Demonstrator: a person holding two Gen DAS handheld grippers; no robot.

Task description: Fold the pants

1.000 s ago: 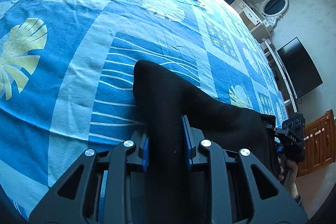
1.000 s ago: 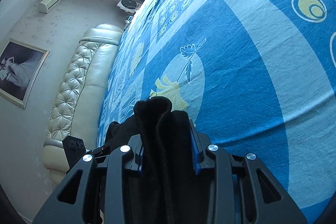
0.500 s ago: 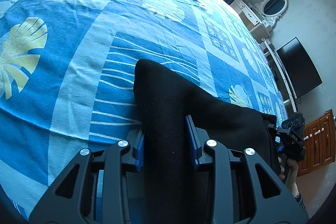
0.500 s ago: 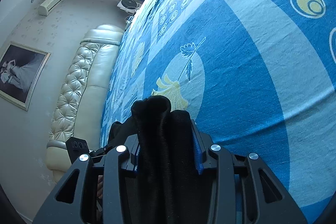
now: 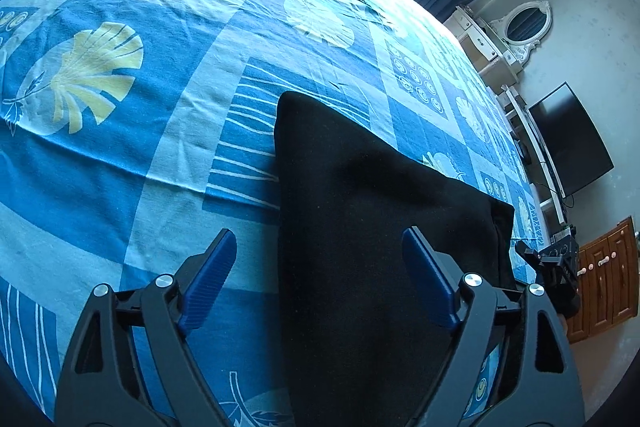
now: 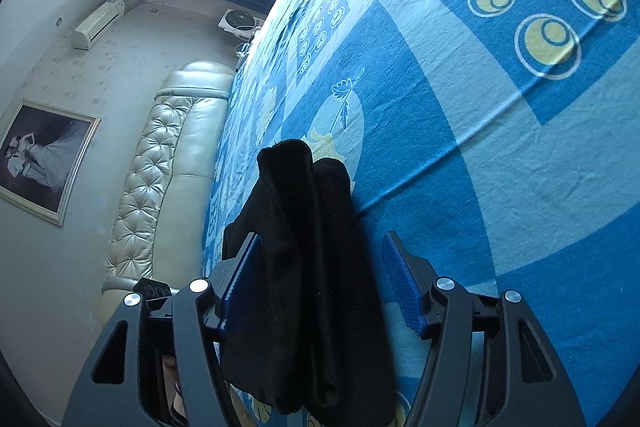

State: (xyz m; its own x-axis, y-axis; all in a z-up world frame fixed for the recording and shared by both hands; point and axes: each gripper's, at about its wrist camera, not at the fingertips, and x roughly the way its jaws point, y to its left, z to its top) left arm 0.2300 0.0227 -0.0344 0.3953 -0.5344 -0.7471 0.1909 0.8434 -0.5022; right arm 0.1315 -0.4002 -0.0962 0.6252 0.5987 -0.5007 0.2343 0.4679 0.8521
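The black pants (image 5: 360, 227) lie folded flat on the blue patterned bed sheet (image 5: 120, 155). My left gripper (image 5: 318, 233) hovers over their near end. Its jaws are opening wide: the left pad stands clear over the sheet and the right pad is above the cloth without pressing it. In the right wrist view the other end of the pants (image 6: 308, 247) stands in thick upright folds between the opening jaws of my right gripper (image 6: 322, 235). The right pad is clearly apart from the fabric. Each gripper shows small in the other's view: the right gripper (image 5: 552, 259) and the left gripper (image 6: 154, 291).
A cream tufted headboard (image 6: 160, 167) runs along one side of the bed, below a framed picture (image 6: 44, 159). On the other side are a TV (image 5: 568, 139), a white dresser with an oval mirror (image 5: 516, 31) and a wooden cabinet (image 5: 604, 275).
Both grippers were shut on the pants; their jaws have spread wide and let the cloth go. Both have drawn back slightly, and the pants now rest on the sheet.
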